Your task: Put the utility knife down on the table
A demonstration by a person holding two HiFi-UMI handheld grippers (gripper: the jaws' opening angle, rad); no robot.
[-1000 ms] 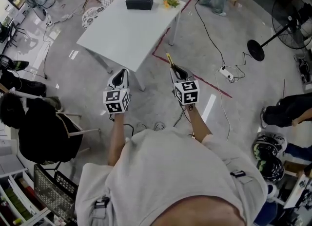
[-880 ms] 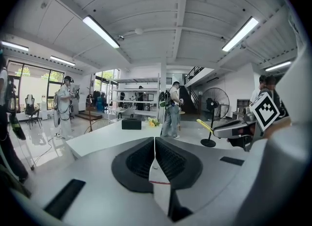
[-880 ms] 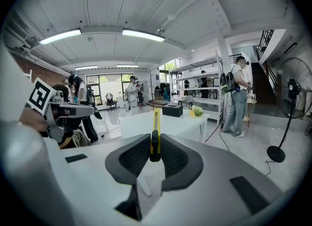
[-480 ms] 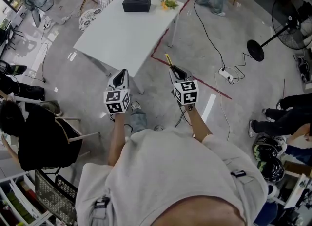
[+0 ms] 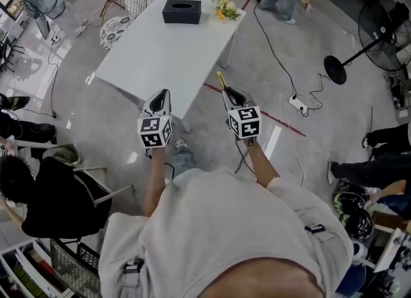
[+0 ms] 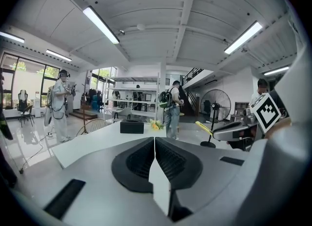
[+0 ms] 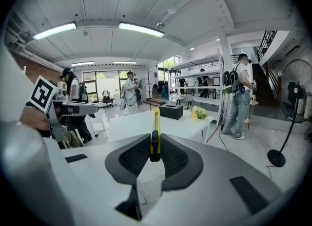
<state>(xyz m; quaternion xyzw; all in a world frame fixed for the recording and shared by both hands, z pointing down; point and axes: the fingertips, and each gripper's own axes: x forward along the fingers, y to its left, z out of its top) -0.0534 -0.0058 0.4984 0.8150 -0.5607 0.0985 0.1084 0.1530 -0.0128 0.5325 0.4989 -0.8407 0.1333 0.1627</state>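
Knife [image 7: 155, 122] is pinched in the right gripper [image 7: 155, 144], tip stuck out front, probably for laying down; table [image 7: 131, 122] isn't reached yet; left gripper [image 6: 154, 140] is closed up, nothing held.

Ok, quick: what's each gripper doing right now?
Left gripper: closed, empty.
Right gripper: closed on the knife.

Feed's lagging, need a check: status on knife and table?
Right hand-held gripper shut on knife; left hand-held gripper shut, empty. Knife not down yet. Box, flowers at table's far end.
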